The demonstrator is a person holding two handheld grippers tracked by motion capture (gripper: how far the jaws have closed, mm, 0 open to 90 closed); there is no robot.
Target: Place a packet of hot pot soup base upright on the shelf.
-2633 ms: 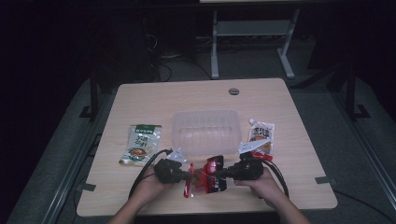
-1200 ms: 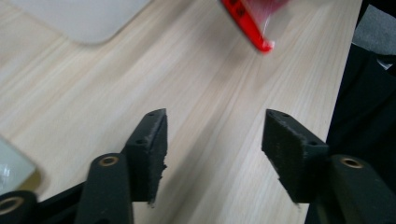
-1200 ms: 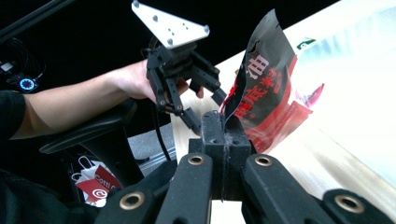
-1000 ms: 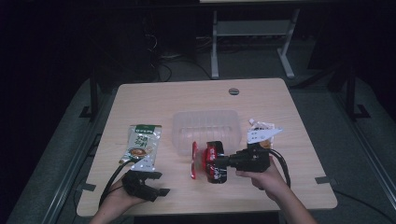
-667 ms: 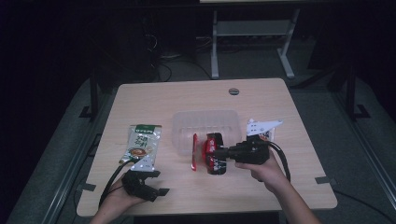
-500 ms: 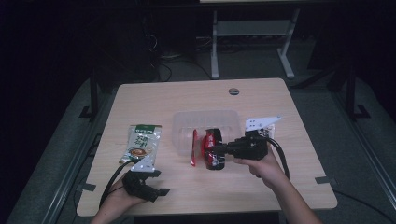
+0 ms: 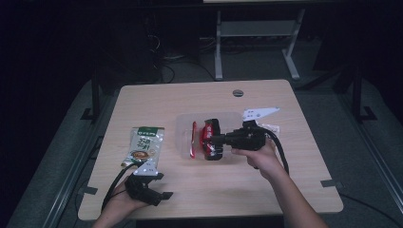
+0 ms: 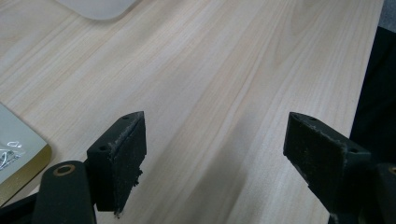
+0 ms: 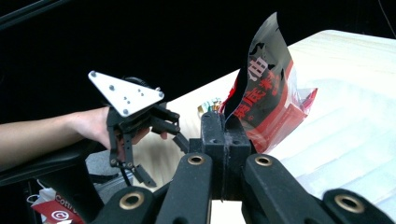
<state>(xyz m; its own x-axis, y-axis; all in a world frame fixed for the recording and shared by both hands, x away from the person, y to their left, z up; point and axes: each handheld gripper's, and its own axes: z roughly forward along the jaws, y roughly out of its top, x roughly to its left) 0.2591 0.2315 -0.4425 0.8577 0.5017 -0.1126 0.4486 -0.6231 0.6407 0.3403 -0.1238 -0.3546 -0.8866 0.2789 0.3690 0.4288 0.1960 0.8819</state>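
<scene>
Right gripper (image 7: pixel 215 140) jaws clamped together on the edge of the red-and-black snack packet (image 7: pixel 209 138); in the right gripper view the film is pinched between the pads and the packet (image 9: pixel 266 98) stands up above them. Packet is held over the clear plastic container (image 7: pixel 183 130), mid-desk, slightly toward the right edge. A thin red strip (image 7: pixel 193 140) sits at the packet's left, over the container too.

Left gripper (image 7: pixel 159 192) sits by the near-left corner of the desk (image 7: pixel 190 95), jaws apart after opening a bit further, nothing between them; the left gripper view shows bare wood between the pads. Green soup pouch (image 7: pixel 144 145) lies flat near the left edge, just beyond the left gripper. White pouch (image 7: pixel 271 127) lies near the right edge, behind the right hand.
</scene>
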